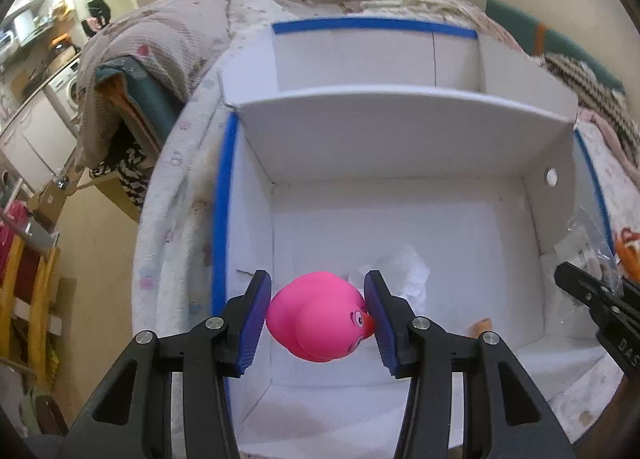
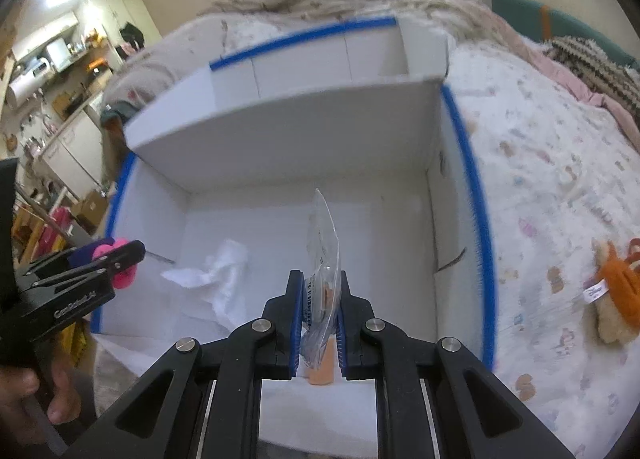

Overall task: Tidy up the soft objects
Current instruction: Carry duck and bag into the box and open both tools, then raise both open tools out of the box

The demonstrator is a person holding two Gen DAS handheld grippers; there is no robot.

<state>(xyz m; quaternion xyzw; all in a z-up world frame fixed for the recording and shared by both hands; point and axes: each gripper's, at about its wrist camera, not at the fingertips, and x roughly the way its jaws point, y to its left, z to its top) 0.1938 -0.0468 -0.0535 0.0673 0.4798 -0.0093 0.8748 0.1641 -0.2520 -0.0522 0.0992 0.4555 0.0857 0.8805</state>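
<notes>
My left gripper (image 1: 317,317) is shut on a pink rubber duck (image 1: 318,319) with an orange beak, held above the near left of the white box (image 1: 400,131) with blue-taped rims. My right gripper (image 2: 320,323) is shut on a clear plastic bag (image 2: 322,251) with an orange item inside, held over the box's near side. The left gripper with the duck also shows in the right wrist view (image 2: 120,259). The right gripper shows at the right edge of the left wrist view (image 1: 592,291). A crumpled white tissue (image 2: 224,271) lies on the box floor.
The box sits on a patterned bed cover (image 2: 560,187). An orange and cream plush toy (image 2: 616,299) lies on the bed right of the box. A white divider (image 1: 400,111) crosses the box's far part. Furniture and a kitchen area stand at the left.
</notes>
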